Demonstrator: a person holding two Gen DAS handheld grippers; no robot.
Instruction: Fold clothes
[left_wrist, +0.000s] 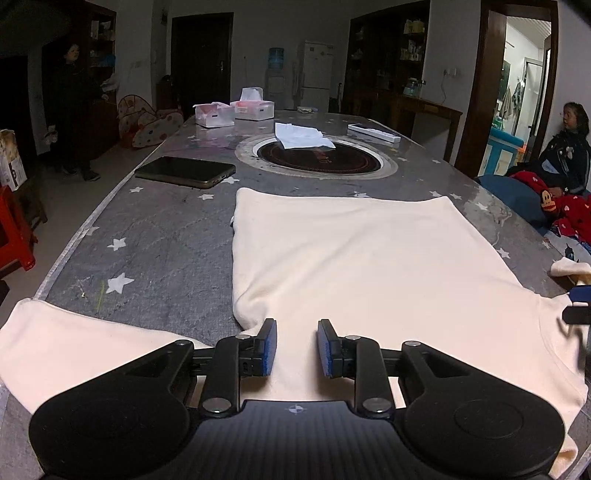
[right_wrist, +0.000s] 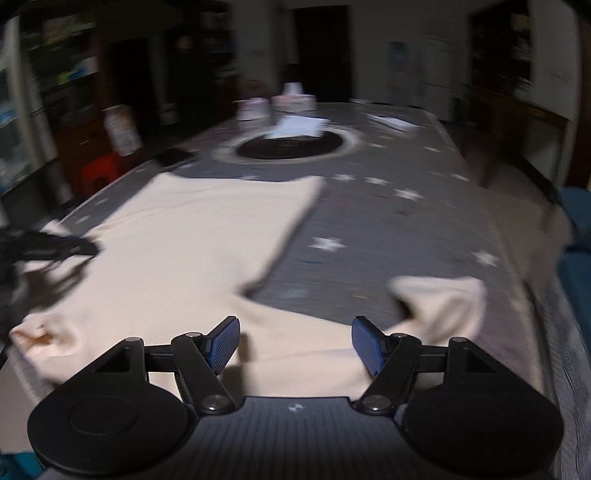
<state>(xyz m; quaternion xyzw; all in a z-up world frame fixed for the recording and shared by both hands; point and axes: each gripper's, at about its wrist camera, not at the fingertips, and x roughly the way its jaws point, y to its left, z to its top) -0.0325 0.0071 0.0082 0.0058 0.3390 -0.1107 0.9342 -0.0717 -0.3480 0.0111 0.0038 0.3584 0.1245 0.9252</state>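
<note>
A cream long-sleeved top (left_wrist: 354, 258) lies flat on the grey star-patterned table (left_wrist: 155, 243), body stretching away from me, one sleeve (left_wrist: 74, 339) spread to the left. My left gripper (left_wrist: 296, 347) is open and empty, low over the top near the left armpit. In the blurred right wrist view the top (right_wrist: 192, 236) lies to the left and its right sleeve (right_wrist: 439, 306) is crumpled by the table's right edge. My right gripper (right_wrist: 295, 343) is wide open and empty, just above the sleeve near the shoulder. Its tip shows at the right edge of the left wrist view (left_wrist: 578, 306).
A black phone (left_wrist: 184, 171) lies left of the top. A round black hotplate (left_wrist: 319, 157) is set in the table, with a white cloth (left_wrist: 301, 136) on it. Tissue boxes (left_wrist: 236, 110) and a white power strip (left_wrist: 373, 133) sit farther back. A red stool (left_wrist: 14, 229) stands left.
</note>
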